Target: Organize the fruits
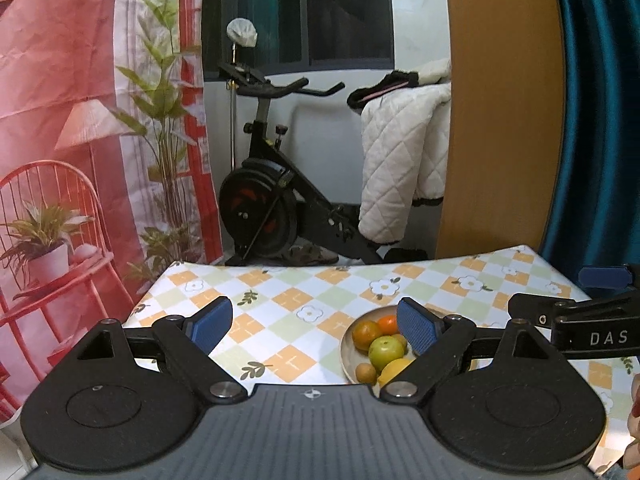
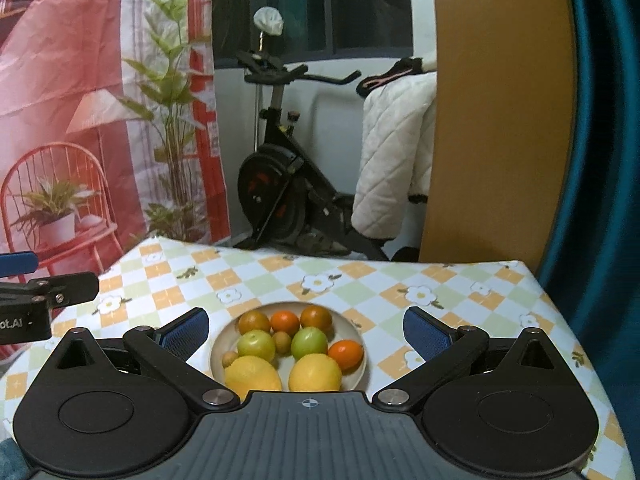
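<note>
Looks nearly done: all fruits [image 2: 280, 350] visible lying together in the plate [image 2: 357, 332] on the tabletop [image 2: 460, 280]. Left claw [image 1: 320, 326] spread, empty, left of the plate. Right claw [image 2: 306, 330] spread, empty, above it. No loose fruit seen outside.

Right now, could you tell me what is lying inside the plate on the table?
The plate holds two lemons, two green fruits, oranges and small brown fruits. The right gripper's body hides its near edge.
</note>
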`<state>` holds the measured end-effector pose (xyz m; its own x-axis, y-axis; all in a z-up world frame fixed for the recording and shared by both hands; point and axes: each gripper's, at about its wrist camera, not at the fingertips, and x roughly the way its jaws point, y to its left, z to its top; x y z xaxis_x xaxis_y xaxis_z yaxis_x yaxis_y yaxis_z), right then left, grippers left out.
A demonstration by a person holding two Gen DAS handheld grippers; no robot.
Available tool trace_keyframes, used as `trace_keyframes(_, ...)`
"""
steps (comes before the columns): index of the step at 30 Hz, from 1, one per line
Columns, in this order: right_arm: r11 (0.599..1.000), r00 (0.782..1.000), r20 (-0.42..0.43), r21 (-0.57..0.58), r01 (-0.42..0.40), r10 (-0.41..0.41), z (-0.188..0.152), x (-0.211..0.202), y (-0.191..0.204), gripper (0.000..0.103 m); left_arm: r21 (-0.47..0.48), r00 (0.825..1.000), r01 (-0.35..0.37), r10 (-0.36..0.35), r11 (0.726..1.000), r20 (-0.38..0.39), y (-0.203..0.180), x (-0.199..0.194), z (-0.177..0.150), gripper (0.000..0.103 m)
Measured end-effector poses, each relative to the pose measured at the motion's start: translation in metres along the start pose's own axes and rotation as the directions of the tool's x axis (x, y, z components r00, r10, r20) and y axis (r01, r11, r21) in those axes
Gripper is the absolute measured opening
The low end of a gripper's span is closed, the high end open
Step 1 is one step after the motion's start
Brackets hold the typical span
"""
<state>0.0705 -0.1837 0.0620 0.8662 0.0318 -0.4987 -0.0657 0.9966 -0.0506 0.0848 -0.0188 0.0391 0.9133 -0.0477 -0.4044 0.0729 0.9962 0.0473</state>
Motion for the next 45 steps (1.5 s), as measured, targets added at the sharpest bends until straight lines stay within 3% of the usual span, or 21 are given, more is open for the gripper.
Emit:
trace_keyframes(12,1.000,0.999,0.044,0.005,-0.015,0.014,0.006,-0.024,-0.002,0.102,-0.024,0.999,0.006,-0.005,1.000,0.036,-0.001,-0.015,0.003,0.091)
trace_keyframes(45,1.000,0.998,0.054,0.011,-0.020,0.019,0.005,-0.030,0.002,0.102,-0.051,1.000,0.020,-0.019,0.998,0.020,0.000,-0.014,0.001,0.092)
